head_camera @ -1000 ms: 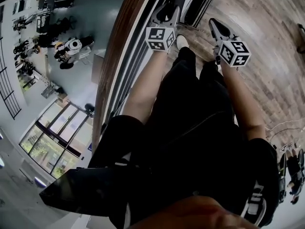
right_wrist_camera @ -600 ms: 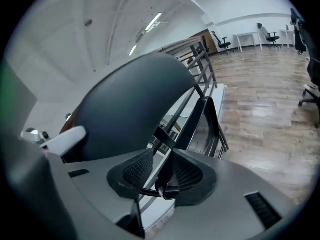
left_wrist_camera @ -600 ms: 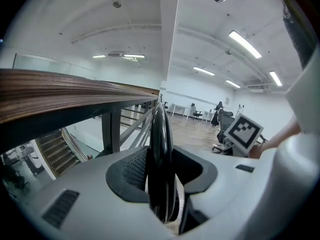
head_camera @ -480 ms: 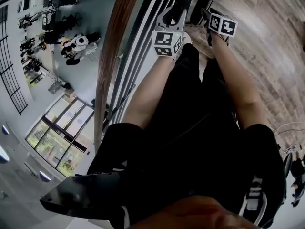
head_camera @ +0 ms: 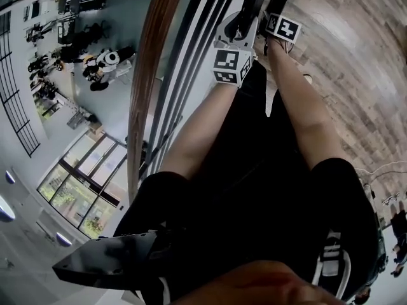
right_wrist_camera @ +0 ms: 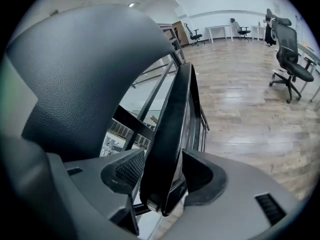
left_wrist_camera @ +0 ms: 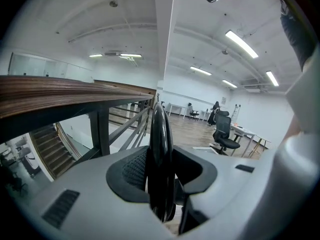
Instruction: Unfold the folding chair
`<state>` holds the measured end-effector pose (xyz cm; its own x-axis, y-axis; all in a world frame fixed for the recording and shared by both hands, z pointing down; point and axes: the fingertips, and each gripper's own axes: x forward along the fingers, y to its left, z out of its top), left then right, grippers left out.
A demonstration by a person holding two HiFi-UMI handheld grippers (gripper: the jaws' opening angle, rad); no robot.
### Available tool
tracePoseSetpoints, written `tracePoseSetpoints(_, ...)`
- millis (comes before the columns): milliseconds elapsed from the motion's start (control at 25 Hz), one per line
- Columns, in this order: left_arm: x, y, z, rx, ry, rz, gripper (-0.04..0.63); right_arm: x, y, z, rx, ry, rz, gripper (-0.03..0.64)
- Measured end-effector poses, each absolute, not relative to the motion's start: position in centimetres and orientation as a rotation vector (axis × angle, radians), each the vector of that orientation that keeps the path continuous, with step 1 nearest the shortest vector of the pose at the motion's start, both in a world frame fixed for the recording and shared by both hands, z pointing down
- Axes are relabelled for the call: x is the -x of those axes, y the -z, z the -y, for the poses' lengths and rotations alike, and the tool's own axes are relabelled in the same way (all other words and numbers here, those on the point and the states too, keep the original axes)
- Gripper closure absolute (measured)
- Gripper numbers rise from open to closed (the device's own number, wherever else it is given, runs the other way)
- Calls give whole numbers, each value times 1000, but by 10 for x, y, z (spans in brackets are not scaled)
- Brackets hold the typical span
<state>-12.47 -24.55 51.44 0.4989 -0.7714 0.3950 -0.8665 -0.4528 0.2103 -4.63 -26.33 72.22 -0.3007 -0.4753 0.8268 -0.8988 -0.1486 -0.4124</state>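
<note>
The folded black chair [head_camera: 253,2] leans by the railing at the top of the head view. My left gripper [head_camera: 238,32] is shut on a rounded black edge of the chair [left_wrist_camera: 159,144], which stands upright between the two pads of the left gripper [left_wrist_camera: 160,166]. My right gripper [head_camera: 272,10] sits just to the right of it, mostly hidden behind its marker cube. In the right gripper view a thin black chair panel edge [right_wrist_camera: 172,129] runs between the jaws of my right gripper [right_wrist_camera: 162,179]. They have just been opening and do not press on it. The padded black backrest [right_wrist_camera: 85,69] fills the left.
A wooden handrail [head_camera: 143,94] on dark metal bars [head_camera: 191,49] runs close along the left, with a drop to a lower floor beyond. Wood plank floor [head_camera: 356,62] lies to the right. A black office chair [right_wrist_camera: 291,54] and desks stand far off. The person's dark trousers fill the lower head view.
My right gripper has travelled forward and down from beside the leg onto the chair, close to the left gripper, and its jaws have opened. The left gripper shifted slightly forward.
</note>
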Motion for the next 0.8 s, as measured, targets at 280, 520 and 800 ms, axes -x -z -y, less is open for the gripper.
tracePoseSetpoints(280, 116, -512, 240, -2393, -334, 1317, 468, 55, -729, 239, -1595, -1530, 1655, 399)
tracePoseSetpoints(520, 115, -514, 241, -2381, -338, 1330, 468, 61, -729, 234, -1589, -1453, 1741, 409)
tracePoseSetpoints(800, 111, -515, 242, -2410, -369, 1338, 466, 49, -735, 229, -1598, -1501, 1806, 454)
